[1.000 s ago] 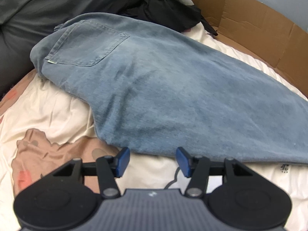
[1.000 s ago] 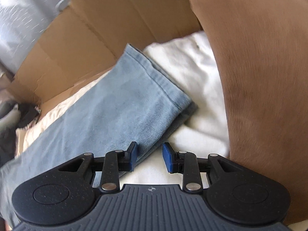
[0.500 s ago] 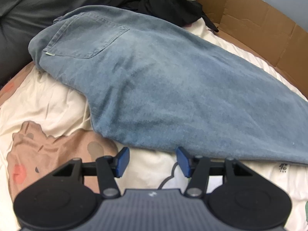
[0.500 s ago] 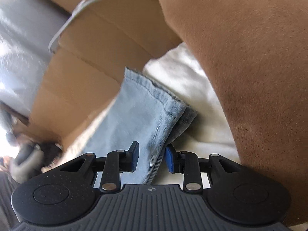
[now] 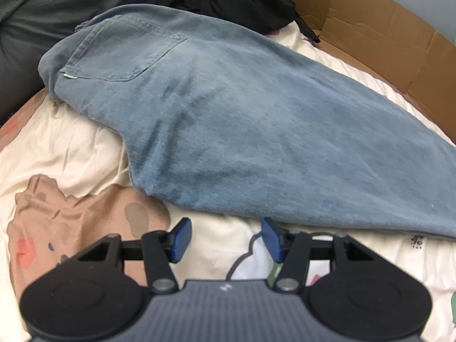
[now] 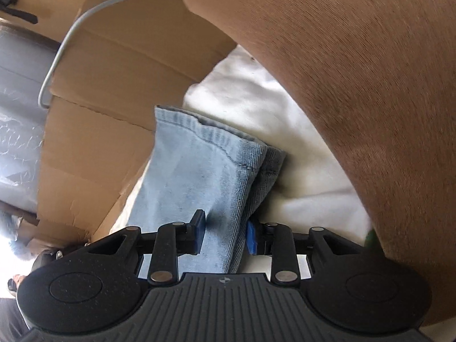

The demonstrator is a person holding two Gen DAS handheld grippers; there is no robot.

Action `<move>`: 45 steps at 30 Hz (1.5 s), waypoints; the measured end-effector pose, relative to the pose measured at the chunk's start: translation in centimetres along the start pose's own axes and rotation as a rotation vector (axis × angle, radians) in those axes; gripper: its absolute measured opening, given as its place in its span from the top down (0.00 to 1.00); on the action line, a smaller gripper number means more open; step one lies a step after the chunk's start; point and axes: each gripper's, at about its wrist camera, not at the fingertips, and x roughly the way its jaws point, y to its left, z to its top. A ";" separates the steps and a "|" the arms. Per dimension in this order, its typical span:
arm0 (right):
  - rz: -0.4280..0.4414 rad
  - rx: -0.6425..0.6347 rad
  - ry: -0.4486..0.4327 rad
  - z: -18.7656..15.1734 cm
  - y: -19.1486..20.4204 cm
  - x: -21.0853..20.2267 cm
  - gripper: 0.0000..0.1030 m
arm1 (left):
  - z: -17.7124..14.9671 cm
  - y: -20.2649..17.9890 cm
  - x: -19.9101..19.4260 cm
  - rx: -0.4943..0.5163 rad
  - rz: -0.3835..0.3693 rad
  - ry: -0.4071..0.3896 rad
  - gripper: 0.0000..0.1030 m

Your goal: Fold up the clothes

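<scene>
The jeans (image 5: 228, 131) lie on the bed (image 5: 71, 154), already doubled lengthwise so one leg rests on the other; the crosswise folds look still to do, so I judge the task about half done. Their long axis runs from the waistband and back pocket (image 5: 122, 51), next to the dark clothes pile (image 5: 248, 2), out to the hems (image 6: 216, 145) near the cardboard panel (image 6: 119, 91) that edges the bed. The left tongs (image 5: 225, 238) hover just short of the jeans' near edge, blue pads (image 5: 181, 238) spread wide with nothing between them. The right tongs (image 6: 225, 236) straddle the stacked leg ends a little back from the hems, the denim between the pads; the jaws are not yet fully pressed together, so a firm pinch cannot be confirmed. A brown fabric mass (image 6: 356, 85) crowds the hems' far side.
</scene>
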 end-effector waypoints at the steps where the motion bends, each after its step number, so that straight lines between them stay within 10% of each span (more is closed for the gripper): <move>1: -0.003 -0.003 -0.002 0.1 -0.1 0.2 0.68 | 0.0 0.2 0.1 -0.025 -0.014 0.009 0.44; 21: 0.092 0.021 0.034 3.9 3.7 -1.1 0.93 | 0.2 7.1 1.0 -0.682 -0.226 0.041 0.46; 36: 0.146 -0.119 0.053 9.0 11.5 -2.7 0.94 | -1.1 6.4 2.4 -0.875 -0.384 -0.025 0.29; 42: 0.129 -0.129 0.068 9.1 11.6 -4.0 0.94 | -1.2 5.9 3.7 -1.003 -0.441 -0.067 0.31; 45: 0.121 -0.122 0.062 8.7 11.4 -4.4 0.94 | -1.1 5.3 4.4 -1.018 -0.464 -0.068 0.48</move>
